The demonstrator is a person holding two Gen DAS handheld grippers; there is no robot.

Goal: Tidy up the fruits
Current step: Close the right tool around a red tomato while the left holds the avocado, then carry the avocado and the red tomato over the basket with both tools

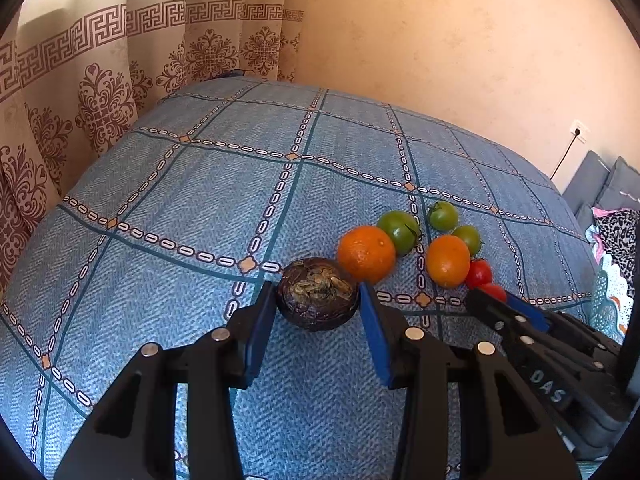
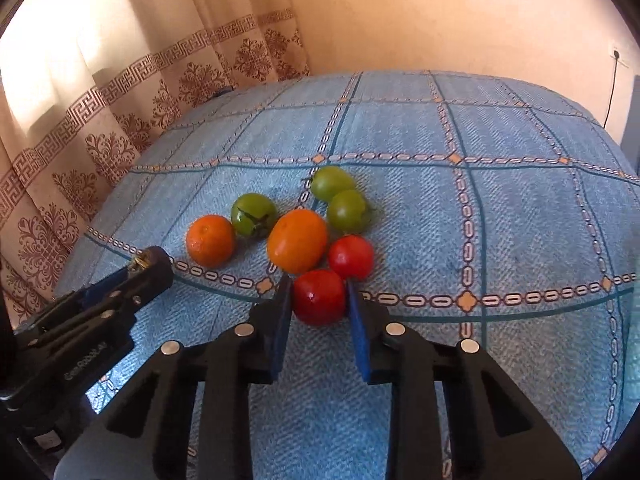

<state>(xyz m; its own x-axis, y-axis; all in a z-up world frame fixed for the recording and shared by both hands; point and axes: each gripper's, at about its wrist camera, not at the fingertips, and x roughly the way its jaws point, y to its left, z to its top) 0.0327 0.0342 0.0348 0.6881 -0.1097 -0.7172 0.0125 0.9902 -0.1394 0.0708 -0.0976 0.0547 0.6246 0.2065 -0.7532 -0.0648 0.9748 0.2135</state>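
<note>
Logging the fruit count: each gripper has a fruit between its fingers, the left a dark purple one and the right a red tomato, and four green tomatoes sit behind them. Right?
Not quite. There are three green tomatoes, not four, as the right wrist view shows. The rest stands: the left gripper brackets the dark purple fruit and the right gripper the red tomato.

A home room: patterned curtains (image 1: 100,92) are hanging beside a peach wall (image 1: 460,40), a blue checked cloth (image 1: 240,184) is covering the counter, and cushions (image 1: 612,184) are sitting below a wall socket (image 1: 579,131).

Warm daylight through curtain (image 1: 72,92), sharp focus, fisheye-bent dark edges.
</note>
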